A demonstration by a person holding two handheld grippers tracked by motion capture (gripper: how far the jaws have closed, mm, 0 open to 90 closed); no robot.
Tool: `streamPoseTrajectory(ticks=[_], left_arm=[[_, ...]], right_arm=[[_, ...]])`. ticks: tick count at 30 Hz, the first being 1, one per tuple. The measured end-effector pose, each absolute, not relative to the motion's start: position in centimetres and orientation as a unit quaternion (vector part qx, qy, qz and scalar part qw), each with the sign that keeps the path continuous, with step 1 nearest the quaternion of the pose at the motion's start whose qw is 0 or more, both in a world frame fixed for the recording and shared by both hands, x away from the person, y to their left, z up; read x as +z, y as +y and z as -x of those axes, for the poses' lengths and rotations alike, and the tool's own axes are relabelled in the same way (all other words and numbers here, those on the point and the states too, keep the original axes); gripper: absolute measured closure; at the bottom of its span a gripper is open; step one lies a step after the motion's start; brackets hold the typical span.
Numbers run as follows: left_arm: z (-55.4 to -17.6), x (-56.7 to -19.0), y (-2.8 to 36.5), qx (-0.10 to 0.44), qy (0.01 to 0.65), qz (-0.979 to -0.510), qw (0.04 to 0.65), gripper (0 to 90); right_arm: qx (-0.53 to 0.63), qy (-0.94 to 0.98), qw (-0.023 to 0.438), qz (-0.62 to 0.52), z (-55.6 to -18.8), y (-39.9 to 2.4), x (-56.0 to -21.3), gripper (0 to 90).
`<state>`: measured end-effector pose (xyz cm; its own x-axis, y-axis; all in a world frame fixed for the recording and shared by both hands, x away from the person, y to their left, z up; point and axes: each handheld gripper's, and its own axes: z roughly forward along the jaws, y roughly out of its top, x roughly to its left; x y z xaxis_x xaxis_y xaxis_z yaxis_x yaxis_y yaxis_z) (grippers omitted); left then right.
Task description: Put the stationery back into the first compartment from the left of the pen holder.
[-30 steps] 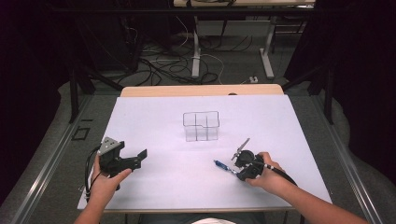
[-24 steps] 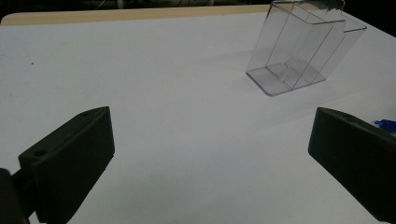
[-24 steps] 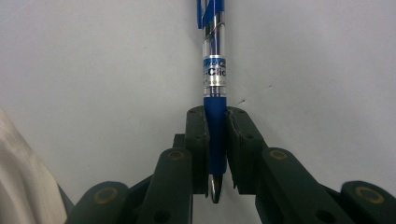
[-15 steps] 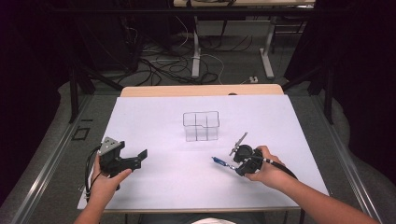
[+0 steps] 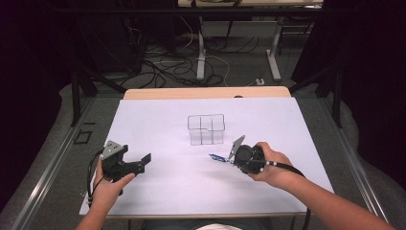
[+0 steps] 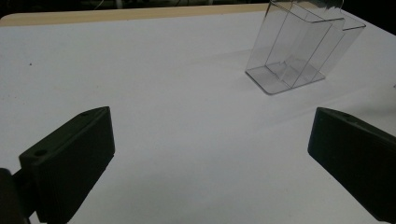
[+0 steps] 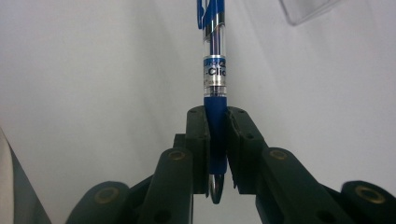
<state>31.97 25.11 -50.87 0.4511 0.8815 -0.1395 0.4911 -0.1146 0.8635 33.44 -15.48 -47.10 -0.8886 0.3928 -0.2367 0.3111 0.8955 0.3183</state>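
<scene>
A: Start at the bottom of the high view. What is nearest?

B: Two forearms come in from the lower edge. The left hand (image 5: 109,184) sits at the lower left of the frame and holds the left tongs (image 5: 143,162) low over the white surface (image 5: 163,191). Its jaws are spread wide, with nothing between them. In the left gripper view the two black jaws stand far apart at the lower left and lower right corners, with bare white surface between.

A: And the other side?

B: The right hand (image 5: 268,165) is at the lower right of centre and holds the right tongs (image 5: 229,160), which point toward the left of the frame. They are pinching a blue pen (image 5: 218,157). In the right gripper view the jaws press on the pen's (image 7: 214,70) dark blue grip section, and the clear barrel with its printed label and blue clip runs straight up to the top edge of the frame. In the high view the pen sticks out from the jaws toward the middle of the surface; I cannot tell whether its far end touches the surface.

A: Beyond that?

B: Just past the pen, near the centre of the frame, stands a clear plastic organizer (image 5: 206,129) with several compartments, upright and holding nothing. In the left gripper view it sits in the upper right (image 6: 299,46).

A: Farthest?

B: A wooden edge (image 5: 206,92) runs along the surface's far side, then the floor with tangled cables (image 5: 167,67) and table legs (image 5: 201,48) toward the top.
</scene>
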Motion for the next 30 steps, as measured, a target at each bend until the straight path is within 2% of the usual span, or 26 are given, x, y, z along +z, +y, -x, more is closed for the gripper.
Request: streamPoseTrajectory(ticks=[10, 17, 22, 30], left_arm=[[-32.0, -50.9, 25.1, 0.212, 0.479, -0.716, 0.462, 0.4], [-32.0, -50.8, 25.1, 0.212, 0.478, -0.716, 0.462, 0.4], [-32.0, -50.8, 25.1, 0.213, 0.478, -0.716, 0.462, 0.4], [-32.0, -50.8, 25.1, 0.213, 0.478, -0.716, 0.462, 0.5]], right_arm=[[0.208, 0.942, 0.211, -0.158, -32.2, -14.1, -45.4, 80.0], [0.224, 0.921, 0.304, -0.100, -31.0, -12.8, -44.5, 80.0], [0.198, 0.900, 0.387, -0.033, -30.2, -12.0, -44.5, 80.0], [0.146, 0.866, 0.473, 0.066, -29.5, -11.2, -45.2, 80.0]])
